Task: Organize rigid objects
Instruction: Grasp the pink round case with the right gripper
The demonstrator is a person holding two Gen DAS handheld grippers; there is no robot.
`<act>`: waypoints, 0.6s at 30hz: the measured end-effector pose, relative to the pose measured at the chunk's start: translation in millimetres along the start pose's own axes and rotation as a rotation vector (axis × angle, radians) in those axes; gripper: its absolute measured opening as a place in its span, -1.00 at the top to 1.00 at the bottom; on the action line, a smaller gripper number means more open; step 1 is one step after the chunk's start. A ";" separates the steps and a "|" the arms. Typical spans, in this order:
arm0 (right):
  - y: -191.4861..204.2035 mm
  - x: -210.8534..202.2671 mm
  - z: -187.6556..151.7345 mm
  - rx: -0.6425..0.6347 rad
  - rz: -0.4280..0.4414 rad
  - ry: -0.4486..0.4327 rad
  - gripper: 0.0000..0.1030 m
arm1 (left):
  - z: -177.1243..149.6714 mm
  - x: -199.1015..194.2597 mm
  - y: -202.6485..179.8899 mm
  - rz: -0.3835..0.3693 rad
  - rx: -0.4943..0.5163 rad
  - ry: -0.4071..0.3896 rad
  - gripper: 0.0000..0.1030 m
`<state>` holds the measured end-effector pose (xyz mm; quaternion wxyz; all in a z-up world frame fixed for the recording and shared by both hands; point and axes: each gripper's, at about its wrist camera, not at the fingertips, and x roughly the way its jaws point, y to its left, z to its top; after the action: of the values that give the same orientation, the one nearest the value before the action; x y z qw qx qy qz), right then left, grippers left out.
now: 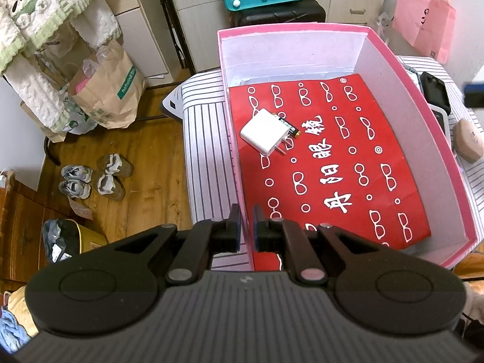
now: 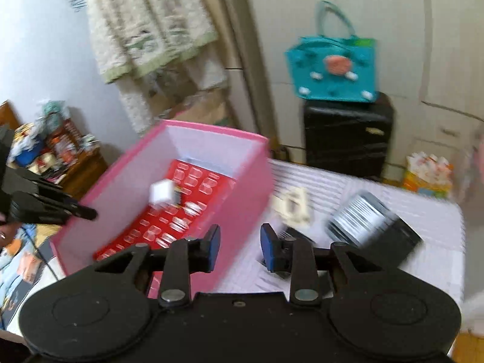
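A pink box (image 1: 429, 139) with a red patterned lining stands on the striped tablecloth (image 1: 205, 139). Inside it lie a white charger plug (image 1: 263, 132) and a black battery (image 1: 289, 126), touching each other. My left gripper (image 1: 246, 227) straddles the box's left wall, jaws close on either side of it. In the right wrist view, which is blurred, my right gripper (image 2: 240, 249) is open and empty above the box's near wall (image 2: 242, 187). The charger (image 2: 161, 196) shows inside. A black device with a silver face (image 2: 372, 224) lies on the cloth to the right.
A black device (image 1: 435, 93) and a round brown object (image 1: 469, 140) lie right of the box. A cream flat item (image 2: 292, 204) lies beside the box. A black case with a teal bag (image 2: 335, 69) stands behind the table. Paper bags (image 1: 112, 90) and shoes are on the floor at left.
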<state>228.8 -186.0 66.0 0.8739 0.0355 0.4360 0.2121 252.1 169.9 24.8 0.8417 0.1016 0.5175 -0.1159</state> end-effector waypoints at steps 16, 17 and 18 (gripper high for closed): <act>-80.1 -12.3 -102.3 0.150 -0.174 0.089 0.17 | 2.7 3.3 -4.2 0.019 -0.016 -0.003 0.87; -79.5 -11.7 -106.5 0.138 -0.177 0.089 0.14 | 2.9 3.2 -4.6 0.020 -0.017 -0.002 0.87; -78.2 -13.4 -110.0 0.121 -0.178 0.075 0.12 | 3.1 3.2 -4.6 0.021 -0.017 -0.002 0.87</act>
<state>162.7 -275.8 -11.2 0.8686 0.0412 0.4818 0.1079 254.7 164.3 23.1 0.8441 0.0996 0.5167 -0.1029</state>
